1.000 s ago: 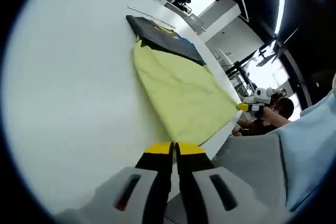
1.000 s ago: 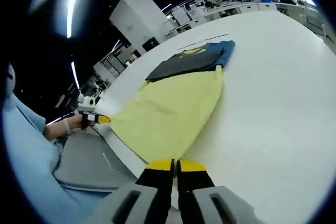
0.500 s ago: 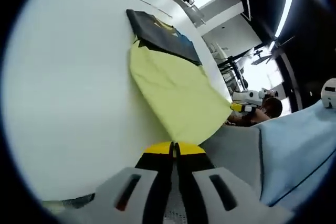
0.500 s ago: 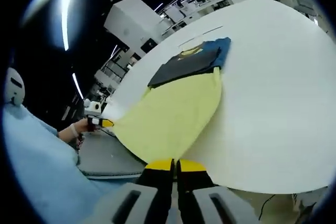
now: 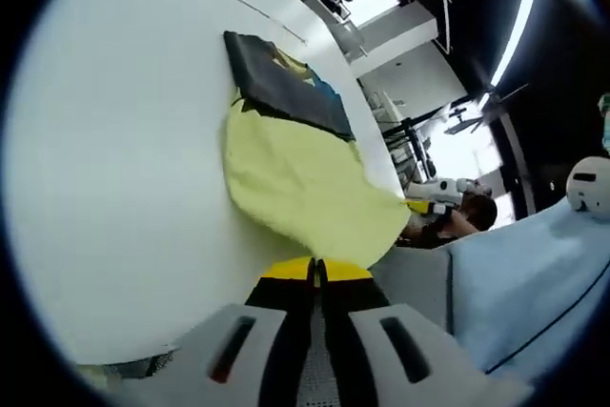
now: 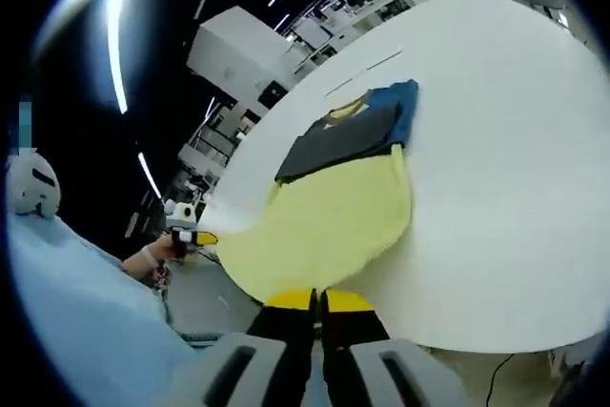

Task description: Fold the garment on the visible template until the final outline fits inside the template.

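A yellow garment (image 5: 295, 178) (image 6: 334, 226) lies stretched over the white table (image 5: 114, 140) (image 6: 505, 121). A dark grey and blue part (image 5: 281, 83) (image 6: 348, 135) lies at its far end. My left gripper (image 5: 315, 269) is shut on one near corner of the yellow hem, just off the table's edge. The right gripper (image 6: 317, 297) is shut on the other near corner. Each gripper also appears in the other's view, holding its corner: the right one (image 5: 419, 205) and the left one (image 6: 202, 236). The near hem hangs lifted between them.
A thin marked line (image 5: 267, 16) (image 6: 367, 69) runs on the table beyond the dark part. The person's light blue sleeve (image 5: 534, 283) (image 6: 76, 312) and a grey surface (image 6: 200, 302) sit below the table edge. Desks and people stand far behind.
The near hem has come up off the table and now sags between the two grippers. Both views have shifted as the hands moved; the dark far end stays put.
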